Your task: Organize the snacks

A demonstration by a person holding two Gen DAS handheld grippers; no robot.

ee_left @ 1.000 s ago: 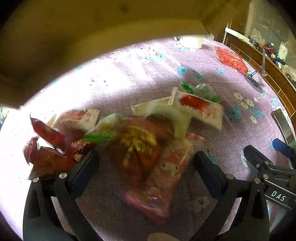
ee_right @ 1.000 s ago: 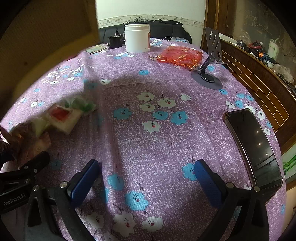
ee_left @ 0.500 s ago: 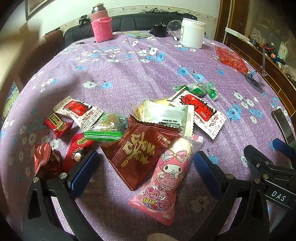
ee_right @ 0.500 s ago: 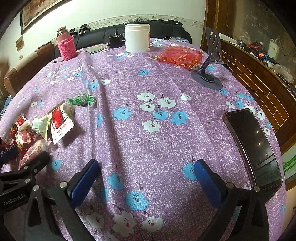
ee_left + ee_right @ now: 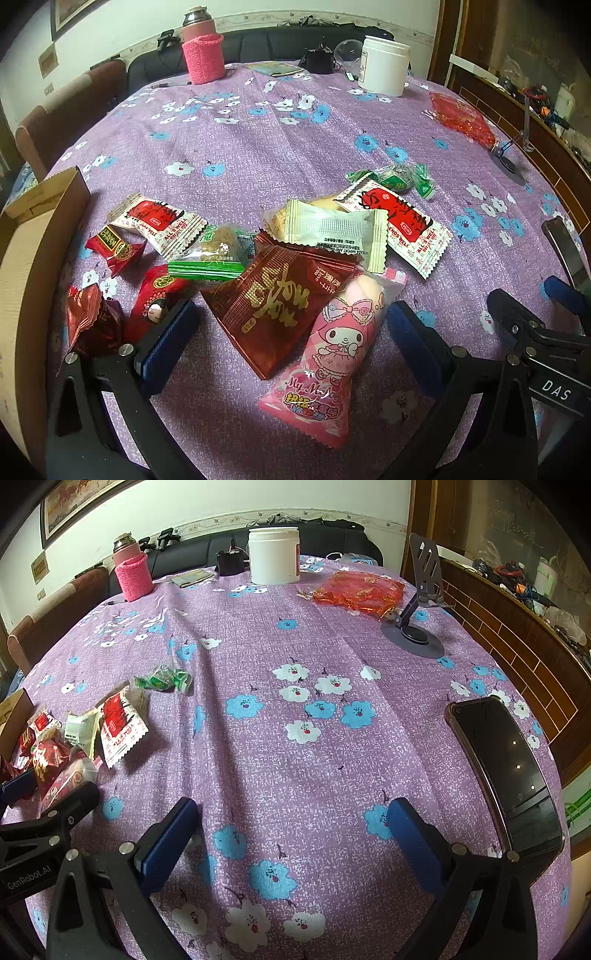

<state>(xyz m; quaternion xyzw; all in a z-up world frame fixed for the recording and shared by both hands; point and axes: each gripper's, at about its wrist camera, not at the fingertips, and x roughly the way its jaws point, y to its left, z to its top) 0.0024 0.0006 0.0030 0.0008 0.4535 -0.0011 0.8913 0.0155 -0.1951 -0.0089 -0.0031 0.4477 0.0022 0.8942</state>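
The snack pile lay on the purple flowered cloth at the table's near-left part, straight ahead of the left gripper. A pink packet and a dark-red pouch sat between its blue pads, touching neither; its jaws stood wide and held nothing. A pale-green wrapper overlapped the pouch at 12 o'clock, a red-and-white sachet lay at 1 o'clock, and a green candy just beyond it. Small red wrappers were scattered toward 9 o'clock, near a cardboard box at the left edge.

The right gripper hung over bare cloth with jaws wide, empty, the pile at its 9 o'clock. A phone lay at its 2 o'clock near the table's right edge, a phone stand and an orange bag at 1 o'clock, a white jar at 12 o'clock, and a pink-sleeved flask at 11 o'clock.

The middle of the cloth was open between the pile and the phone. Behind the table ran a black sofa and a white wall; a brick-patterned ledge curved along the right side.
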